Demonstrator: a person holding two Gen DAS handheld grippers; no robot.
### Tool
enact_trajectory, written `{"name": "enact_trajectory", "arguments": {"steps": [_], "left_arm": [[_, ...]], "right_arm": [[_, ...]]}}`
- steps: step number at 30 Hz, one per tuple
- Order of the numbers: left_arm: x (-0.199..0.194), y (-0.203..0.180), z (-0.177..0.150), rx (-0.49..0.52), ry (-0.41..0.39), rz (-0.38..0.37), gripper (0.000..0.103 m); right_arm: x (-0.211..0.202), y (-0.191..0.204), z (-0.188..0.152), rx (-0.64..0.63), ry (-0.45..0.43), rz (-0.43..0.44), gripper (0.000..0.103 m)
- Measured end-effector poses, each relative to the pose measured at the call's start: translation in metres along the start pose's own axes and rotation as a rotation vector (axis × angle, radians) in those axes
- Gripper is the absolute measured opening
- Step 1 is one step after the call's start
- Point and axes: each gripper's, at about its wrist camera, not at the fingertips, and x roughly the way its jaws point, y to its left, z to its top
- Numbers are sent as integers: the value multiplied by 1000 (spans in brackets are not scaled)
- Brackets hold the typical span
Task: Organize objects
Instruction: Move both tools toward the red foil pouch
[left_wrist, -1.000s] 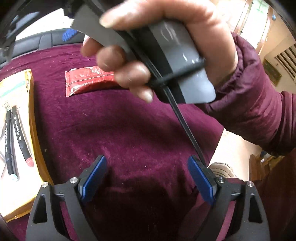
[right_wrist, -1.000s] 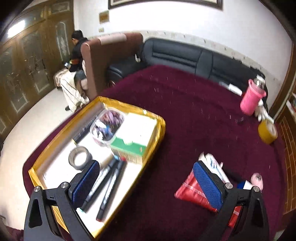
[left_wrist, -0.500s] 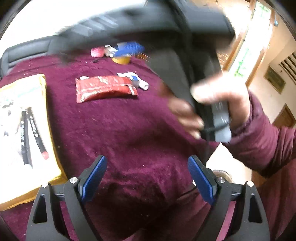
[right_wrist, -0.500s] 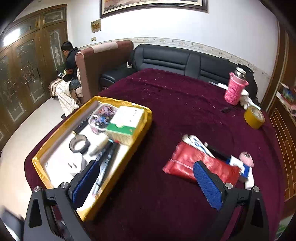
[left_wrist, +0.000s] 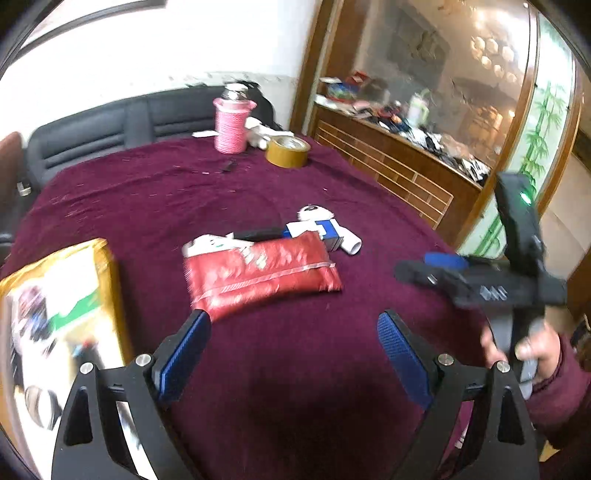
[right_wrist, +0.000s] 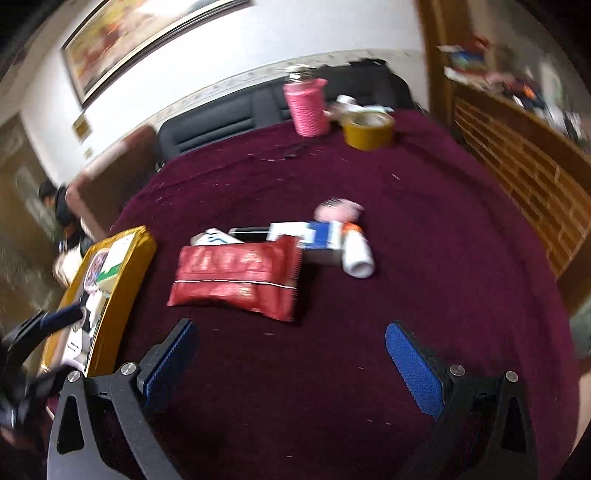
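A red foil pouch (left_wrist: 258, 277) lies on the maroon tablecloth (left_wrist: 155, 199), ahead of both grippers. Behind it sit a blue and white box (left_wrist: 321, 230), a white tube (left_wrist: 349, 243) and a small panda figure (left_wrist: 314, 212). My left gripper (left_wrist: 293, 350) hangs above the cloth just short of the pouch, its jaws opening with nothing between them. My right gripper (right_wrist: 291, 365) is open and empty, also short of the pouch (right_wrist: 236, 280). In the left wrist view a hand (left_wrist: 532, 350) holds it at the right edge.
A yellow tray (left_wrist: 107, 266) with a green and white box, markers and a tape ring stands at the left. A pink covered bottle (left_wrist: 231, 125) and a brown tape roll (left_wrist: 288, 151) stand at the far edge. A black sofa (left_wrist: 92, 133) and a wooden cabinet (left_wrist: 406, 173) border the table.
The hand with the right gripper swung from right in front of the left camera to its right side. The right view rolled and shifted from the tray toward the red pouch. The left view rose.
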Motion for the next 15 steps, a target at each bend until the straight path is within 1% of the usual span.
{"name": "enact_trajectory", "arguments": {"steps": [3,4,6,8,9,12,15], "left_arm": [[36,9,22,-5,42,-27,91],[52,16,31,-27,68,-60,91],[83,27,46,-74,110,-90,91],[111,36,57,-89,151,-120,91],[121,37,59,-85,168,-119,91],[151,41,65,-51,232,-83,91],[153,39,59,-17,269,-107,91]], "right_arm": [[4,-24,1,60,-3,4,103],[5,-30,1,78,-3,6,103],[9,-43,1,112,0,16,103],[12,-51,1,133,3,20,103],[14,-54,1,141,4,19,103],[18,-62,1,161,14,20,103],[21,-67,1,171,18,17,103]]}}
